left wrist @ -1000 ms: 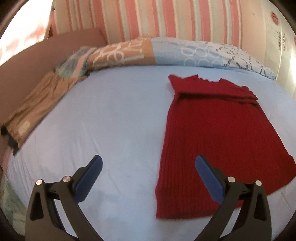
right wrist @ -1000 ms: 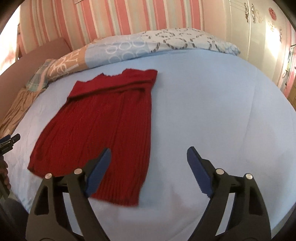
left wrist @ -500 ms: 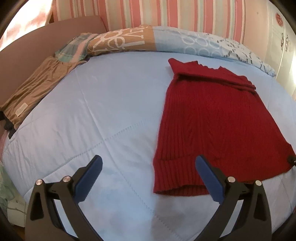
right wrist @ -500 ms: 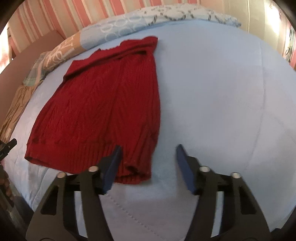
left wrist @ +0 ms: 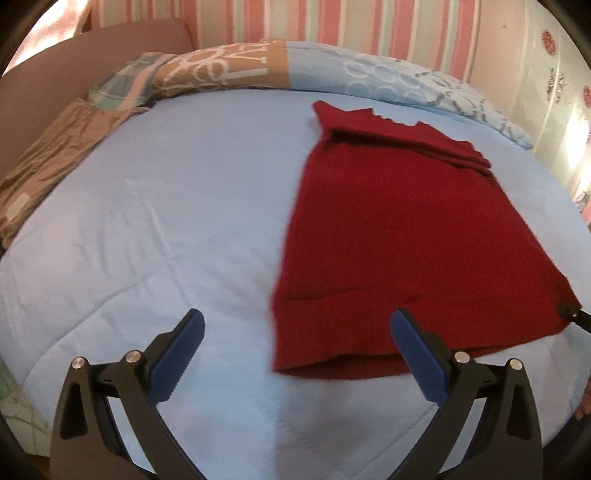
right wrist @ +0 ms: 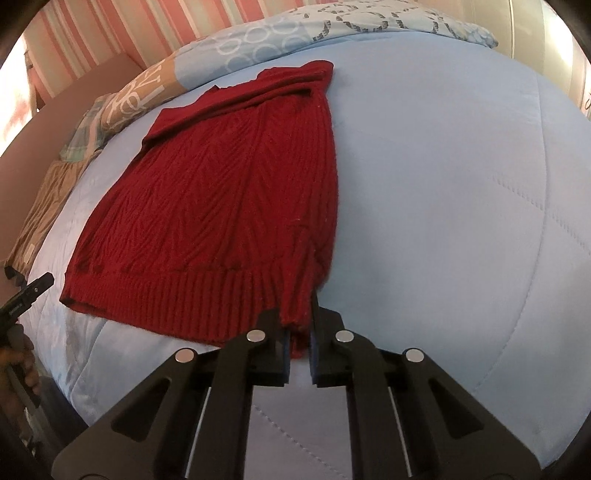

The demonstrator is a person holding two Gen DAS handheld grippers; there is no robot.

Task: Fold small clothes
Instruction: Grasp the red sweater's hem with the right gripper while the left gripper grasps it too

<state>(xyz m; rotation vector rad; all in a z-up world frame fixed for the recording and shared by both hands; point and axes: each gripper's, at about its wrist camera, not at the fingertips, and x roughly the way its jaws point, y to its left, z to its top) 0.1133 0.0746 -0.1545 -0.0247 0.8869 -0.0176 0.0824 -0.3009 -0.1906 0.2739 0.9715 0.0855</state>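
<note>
Room: wall with pink, white and pale green vertical stripes (left wrist: 332, 22) along the top of both views.
Bed: light blue quilted cover (left wrist: 166, 221) fills most of each frame; stitched seams show across it.
Pillows: patterned pillow (left wrist: 229, 70), tan with white lettering beside pale blue with rings, along the top of the bed; a plaid one at upper left in the left wrist view.
Brown cloth: crumpled brown fabric (left wrist: 48, 162) at the left edge of the bed.
Red knitted garment: red knitted garment (right wrist: 229, 199) lies flat on the bed, centre-left in the right wrist view, right of centre in the left wrist view; ribbed hem toward the cameras, top part folded over at the far end.
Right tongs: right tongs (right wrist: 298, 343) at lower centre, clamped tight on the garment's near hem corner; the red knit bunches between the blue pads.
Left tongs: left tongs (left wrist: 295, 343) at the bottom of their own view, spread wide, holding nothing; the garment's hem corner lies between the two fingers, with the right finger over the hem.
</note>
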